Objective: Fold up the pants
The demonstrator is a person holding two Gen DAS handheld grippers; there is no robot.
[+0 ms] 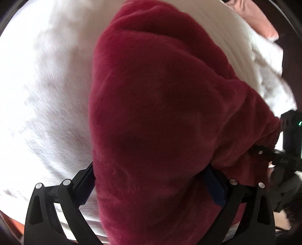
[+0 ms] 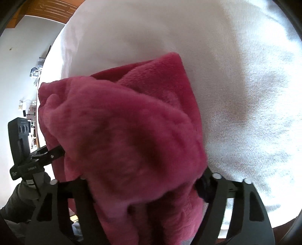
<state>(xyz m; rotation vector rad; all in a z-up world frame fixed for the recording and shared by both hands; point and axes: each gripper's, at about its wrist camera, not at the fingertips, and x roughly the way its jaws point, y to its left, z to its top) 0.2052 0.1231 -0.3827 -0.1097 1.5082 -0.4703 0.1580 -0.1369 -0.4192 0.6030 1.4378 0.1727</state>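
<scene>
— Left wrist view first: what are you making of that red heap?

— Those are the pants [image 1: 160,113], a deep crimson fleece, thick and plushy, bunched into a rounded mound on a white terry-like cover [image 1: 47,94] with a short nubby pile. The left gripper [image 1: 151,181] has its black fingers [image 1: 83,182] set wide, one on each side of the fleece; the fabric fills the gap, yet I cannot say the pads are pressing it. A blue pad shows on the right-hand finger.

— And the other side?

— In the right wrist view the same pants [image 2: 132,132] look pinker, folded into soft overlapping lobes. The right gripper [image 2: 139,190] has cloth packed between its fingers [image 2: 215,188] and seems clamped on it.

— Any writing?

— A small white label on the other gripper's black body [image 2: 24,150] at the left edge, too blurred to read. A hand in a dark glove [image 2: 18,197] holds it.

— What else is about?

— A pink cloth [image 1: 260,22] at the far corner, a white wall [image 2: 18,66], a wooden strip [image 2: 56,9] above it. The fleece blocks most of the cover beneath.
</scene>
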